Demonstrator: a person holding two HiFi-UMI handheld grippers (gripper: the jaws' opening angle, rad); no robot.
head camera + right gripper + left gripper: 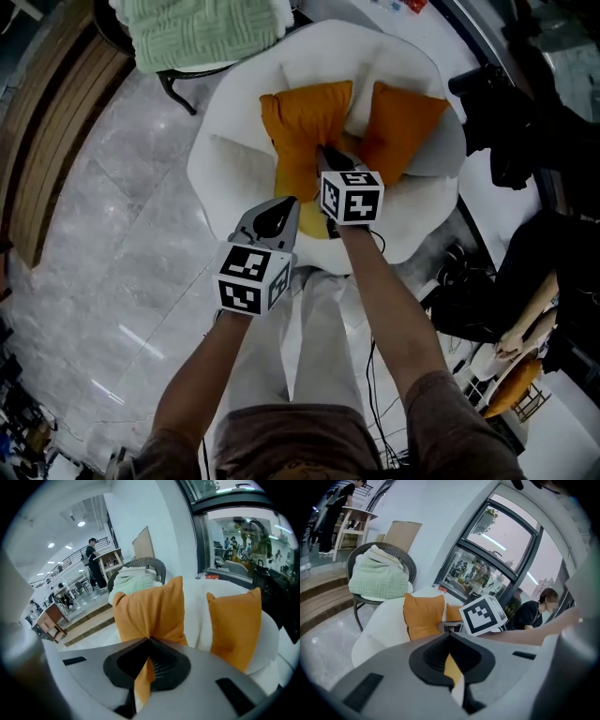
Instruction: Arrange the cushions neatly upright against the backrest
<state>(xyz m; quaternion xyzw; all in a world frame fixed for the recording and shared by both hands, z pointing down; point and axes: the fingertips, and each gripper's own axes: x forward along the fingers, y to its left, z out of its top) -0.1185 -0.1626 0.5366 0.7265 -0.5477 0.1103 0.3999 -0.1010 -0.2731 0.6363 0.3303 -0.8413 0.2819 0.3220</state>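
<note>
Two orange cushions stand on a white round chair [232, 159]. The left cushion [305, 127] [150, 609] leans against the backrest, bunched at its middle. My right gripper [326, 153] [149, 641] is shut on a fold of its fabric, and an orange strip shows between the jaws. The right cushion [405, 129] [234, 620] stands upright beside it, untouched. My left gripper [284, 208] [450, 637] hovers short of the seat's front edge, below and left of the right one. Its jaws are together and hold nothing. From there the left cushion [424, 616] shows ahead.
A dark wicker chair with a green knitted blanket [202, 33] [377, 581] stands behind the white chair to the left. Wooden steps [47, 141] run along the far left. Black gear [511, 122] and cables crowd the right side. A person [534, 613] sits at the right.
</note>
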